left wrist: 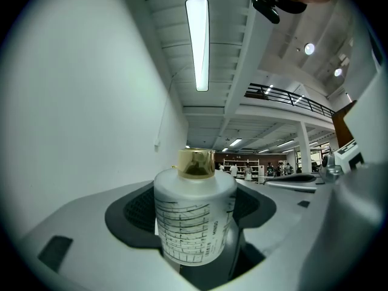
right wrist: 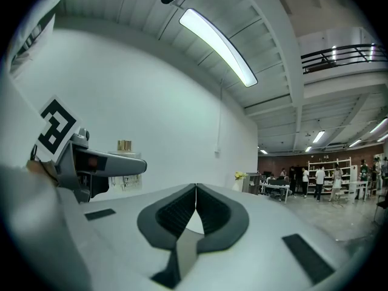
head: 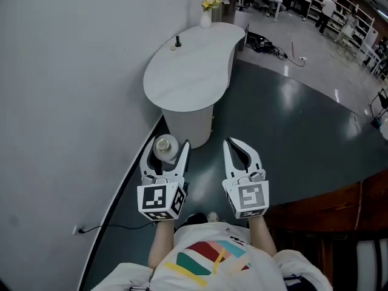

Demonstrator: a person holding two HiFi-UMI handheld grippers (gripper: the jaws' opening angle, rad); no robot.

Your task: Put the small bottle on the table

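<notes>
My left gripper [head: 165, 152] is shut on a small frosted white bottle [head: 165, 147] with a gold cap; it stands upright between the jaws. In the left gripper view the bottle [left wrist: 193, 217] fills the jaw gap, its printed label facing the camera and the gold cap [left wrist: 196, 163] on top. My right gripper [head: 241, 152] is held level beside the left one, jaws closed tip to tip with nothing between them [right wrist: 195, 187]. The white curved table [head: 191, 65] stands ahead against the wall, a short way beyond both grippers.
On the table's far end stand a white vase with yellow flowers [head: 207, 12] and a small dark object [head: 178, 41]. A white wall [head: 66, 102] runs along the left. Dark glossy floor [head: 291, 132] spreads right; cables [head: 270, 47] lie beyond. A wooden surface [head: 330, 208] sits at lower right.
</notes>
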